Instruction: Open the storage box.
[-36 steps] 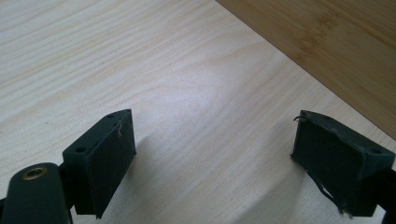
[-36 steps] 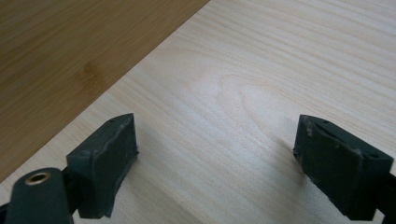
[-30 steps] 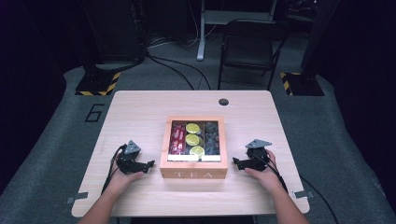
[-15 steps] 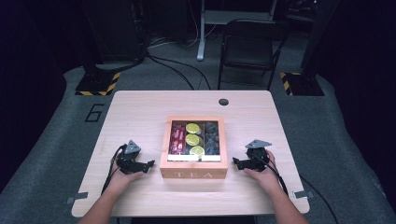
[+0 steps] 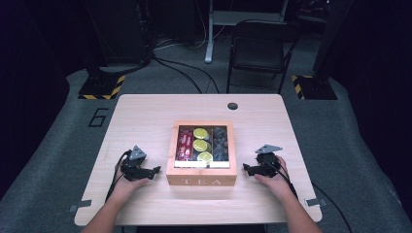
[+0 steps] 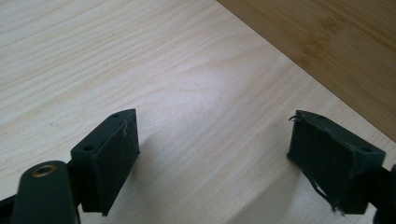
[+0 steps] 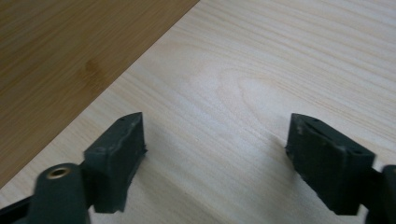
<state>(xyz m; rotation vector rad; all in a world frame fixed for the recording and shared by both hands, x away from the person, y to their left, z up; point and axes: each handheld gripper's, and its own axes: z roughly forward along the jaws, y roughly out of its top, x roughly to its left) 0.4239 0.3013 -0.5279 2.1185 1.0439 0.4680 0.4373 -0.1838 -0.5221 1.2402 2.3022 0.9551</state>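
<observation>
Two grippers were rested on the table (image 5: 145,116), one at each side of the tea box (image 5: 201,154). The left gripper (image 5: 154,170) and the right gripper (image 5: 246,169) were both spread wide, and nothing was held. The box sat between them, untouched, its lid still shut, so no work was done yet. Nothing was moved since the earlier pictures.

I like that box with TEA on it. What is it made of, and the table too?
The tea box looks like bamboo or wood, honey-brown with fine streaky grain and a smooth matt finish. The table looks like pale wood or wood-look laminate, with wavy grain lines.
</observation>
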